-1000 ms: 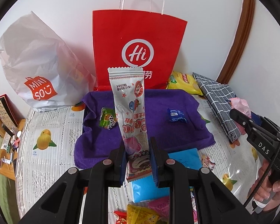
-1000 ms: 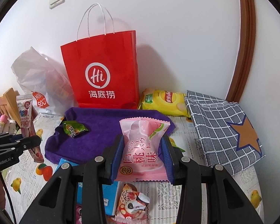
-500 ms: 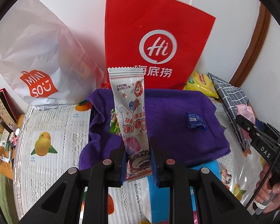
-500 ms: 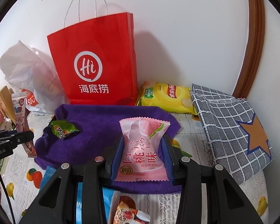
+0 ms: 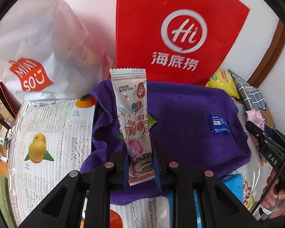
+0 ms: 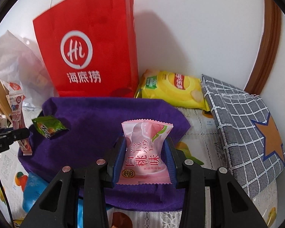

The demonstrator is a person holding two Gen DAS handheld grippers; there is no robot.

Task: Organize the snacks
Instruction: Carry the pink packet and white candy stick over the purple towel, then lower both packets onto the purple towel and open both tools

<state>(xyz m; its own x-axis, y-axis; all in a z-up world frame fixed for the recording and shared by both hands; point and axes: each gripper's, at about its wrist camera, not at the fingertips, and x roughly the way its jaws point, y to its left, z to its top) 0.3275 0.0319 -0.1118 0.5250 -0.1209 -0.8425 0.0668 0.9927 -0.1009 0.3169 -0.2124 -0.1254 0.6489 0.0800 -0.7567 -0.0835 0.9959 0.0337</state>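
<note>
My left gripper (image 5: 139,148) is shut on a long white snack stick pack (image 5: 132,112), held upright over the left part of the purple cloth (image 5: 184,117). My right gripper (image 6: 145,142) is shut on a pink peach-flavour snack packet (image 6: 145,152) above the cloth's (image 6: 96,125) front right. A green candy packet (image 6: 48,126) lies on the cloth's left, partly hidden behind the stick pack in the left wrist view. A small blue packet (image 5: 217,123) lies on the cloth's right.
A red paper bag (image 5: 172,30) and a white plastic bag (image 5: 34,57) stand at the back wall. A yellow chip bag (image 6: 172,89) and a grey checked cloth bag (image 6: 243,133) lie to the right. A blue packet (image 6: 33,191) lies in front of the cloth.
Both grippers have moved forward and down toward the purple cloth, each still holding its packet. The red bag and cloth now loom larger.
</note>
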